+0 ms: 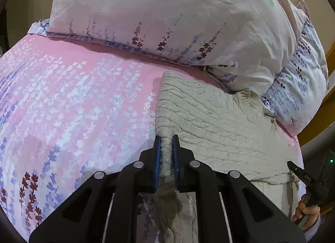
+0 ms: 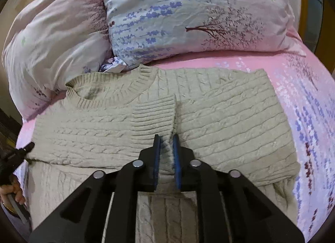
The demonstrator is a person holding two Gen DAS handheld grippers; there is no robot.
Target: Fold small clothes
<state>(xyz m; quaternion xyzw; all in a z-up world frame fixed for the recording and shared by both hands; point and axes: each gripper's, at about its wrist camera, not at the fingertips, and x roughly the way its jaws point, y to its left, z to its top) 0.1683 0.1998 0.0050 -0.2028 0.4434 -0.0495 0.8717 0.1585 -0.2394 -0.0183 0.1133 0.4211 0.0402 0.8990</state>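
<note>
A beige cable-knit sweater (image 2: 230, 117) lies flat on the pink flowered sheet (image 2: 309, 105), its neck toward the pillows. One sleeve (image 2: 155, 115) is folded across the chest. My right gripper (image 2: 166, 137) is low over the sweater's middle, its blue pads pinched on the sleeve's edge. My left gripper (image 1: 166, 138) is shut on a fold of knit at the sweater's (image 1: 209, 117) left edge. Each gripper shows in the other's view: the right gripper (image 1: 293, 167) at the cloth's far right, the left gripper (image 2: 29, 146) at the left edge.
Two flowered pillows (image 2: 199, 19) and a bunched quilt (image 2: 52, 40) lie just beyond the sweater's neck. A person's hand (image 1: 307, 213) grips the right tool's handle. A wooden bed frame (image 1: 328, 88) runs along the right. Bare pink sheet (image 1: 73, 96) spreads left of the sweater.
</note>
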